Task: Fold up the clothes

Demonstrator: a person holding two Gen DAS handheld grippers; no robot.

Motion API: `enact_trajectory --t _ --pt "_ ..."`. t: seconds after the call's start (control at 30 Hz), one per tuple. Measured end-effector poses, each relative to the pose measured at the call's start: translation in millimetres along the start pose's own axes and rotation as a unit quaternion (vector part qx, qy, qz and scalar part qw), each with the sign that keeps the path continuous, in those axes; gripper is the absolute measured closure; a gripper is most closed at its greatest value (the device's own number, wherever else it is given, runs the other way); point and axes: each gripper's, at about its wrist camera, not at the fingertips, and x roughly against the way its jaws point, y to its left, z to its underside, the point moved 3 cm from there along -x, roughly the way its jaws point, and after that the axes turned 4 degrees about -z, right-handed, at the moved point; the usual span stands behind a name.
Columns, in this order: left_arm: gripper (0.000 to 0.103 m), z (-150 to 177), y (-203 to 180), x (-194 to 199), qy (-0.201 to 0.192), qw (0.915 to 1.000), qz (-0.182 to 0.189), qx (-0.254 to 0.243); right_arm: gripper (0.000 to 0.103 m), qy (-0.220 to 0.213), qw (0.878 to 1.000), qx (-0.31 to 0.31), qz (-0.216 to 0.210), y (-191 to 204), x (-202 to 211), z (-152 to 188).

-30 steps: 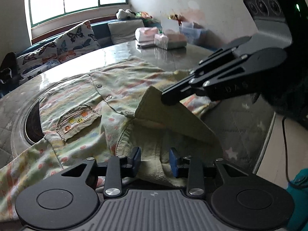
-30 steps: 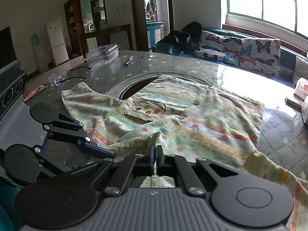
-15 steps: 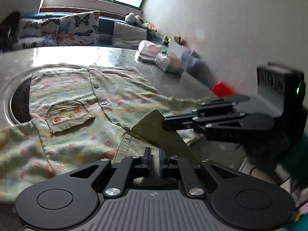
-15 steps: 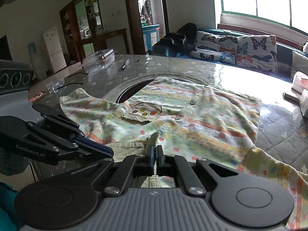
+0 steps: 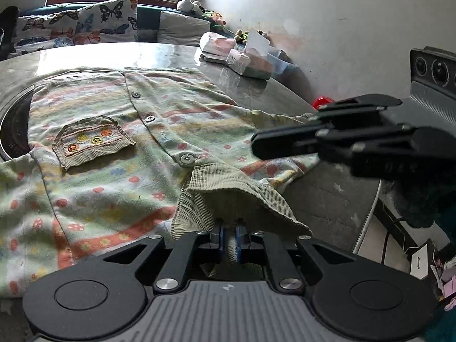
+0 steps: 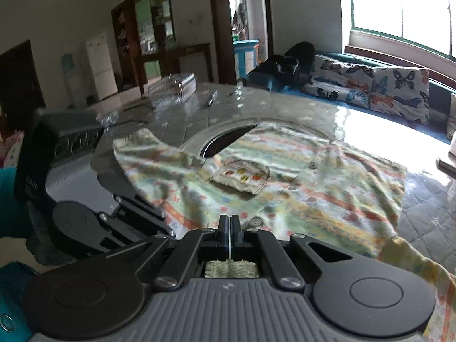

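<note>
A pale green patterned shirt (image 5: 114,148) with buttons and a corduroy chest pocket (image 5: 91,142) lies spread on the grey table (image 5: 159,54). My left gripper (image 5: 230,235) is shut on the shirt's corduroy collar (image 5: 233,196) at the near edge. My right gripper (image 6: 229,225) is shut on the same collar, with ribbed cloth showing behind its closed fingers. It appears in the left wrist view (image 5: 256,145), above the shirt's right side. The shirt (image 6: 285,176) also shows in the right wrist view.
Tissue packs and boxes (image 5: 242,57) sit at the table's far right. A clear plastic box (image 6: 173,85) and a pen (image 6: 212,98) lie on the far side. A round dark recess (image 6: 225,142) is in the table. Butterfly cushions (image 5: 77,28) line a bench under the window.
My left gripper has closed on the collar, having been open a second ago. Both grippers have lifted and pulled back, drawing the collar towards the table's near edge.
</note>
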Motion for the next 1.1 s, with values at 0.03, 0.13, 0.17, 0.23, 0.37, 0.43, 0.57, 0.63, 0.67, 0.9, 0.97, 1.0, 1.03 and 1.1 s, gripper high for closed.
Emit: enact_trajectory --t 0.03,0.13,0.17,0.23,0.37,0.43,0.57,0.63,0.67,0.9,0.97,1.0,1.03,1.1 --pt "0.092 0.5 0.0 0.0 -0.001 1.0000 0.000 -0.001 0.102 0.008 1.000 -0.001 -0.004 1.2 -5.2 1.9" --pt "0.092 2.2 -1.4 2.5 -0.005 1.0000 -0.001 -0.003 0.102 0.017 1.000 -0.001 -0.009 2.4 -13.0 4.2" --pt "0.091 2.6 -1.5 3.8 -0.006 1.0000 -0.002 -0.002 0.102 0.014 1.000 -0.003 -0.009 1.7 -13.2 3.5" --pt "0.091 2.8 -1.8 8.5 -0.009 1.0000 -0.003 0.000 0.102 0.006 1.000 -0.014 -0.006 -3.8 -12.2 0.3" --pt "0.091 -0.5 -1.9 20.0 -0.022 0.9997 -0.003 -0.002 0.102 0.022 0.999 -0.036 -0.002 -18.2 -22.0 2.9" --pt "0.091 -4.0 1.7 22.3 -0.030 0.9995 -0.009 0.005 0.102 0.038 0.999 -0.029 0.001 -18.5 -31.6 9.4" --pt "0.091 -11.1 9.1 26.9 -0.044 0.9987 -0.020 0.017 0.100 0.069 0.998 0.003 0.005 -8.8 -46.6 22.7" --pt "0.091 -14.6 12.8 29.2 -0.051 0.9981 -0.026 0.023 0.098 0.071 0.997 0.020 0.008 -3.4 -47.6 26.0" --pt "0.091 -16.3 14.6 30.4 -0.055 0.9977 -0.029 0.026 0.098 0.073 0.997 0.025 0.006 -0.7 -46.8 26.3" --pt "0.091 -14.5 22.9 5.9 -0.040 0.9976 -0.041 0.038 0.097 0.063 0.998 0.025 0.011 -2.5 -37.7 16.9" --pt "0.091 -10.4 24.1 2.6 -0.034 0.9978 -0.042 0.037 0.097 0.047 0.999 0.016 0.019 -9.0 -33.5 9.7" --pt "0.091 -9.1 25.0 2.2 -0.033 0.9979 -0.043 0.036 0.097 0.043 0.999 0.013 0.024 -12.5 -34.4 6.3" --pt "0.091 -9.0 26.1 3.0 -0.032 0.9978 -0.042 0.039 0.097 0.041 0.999 0.013 0.028 -14.7 -36.7 3.4" --pt "0.091 -10.5 28.2 5.9 -0.032 0.9975 -0.045 0.044 0.095 0.035 0.999 0.012 0.031 -17.7 -41.6 -1.5"
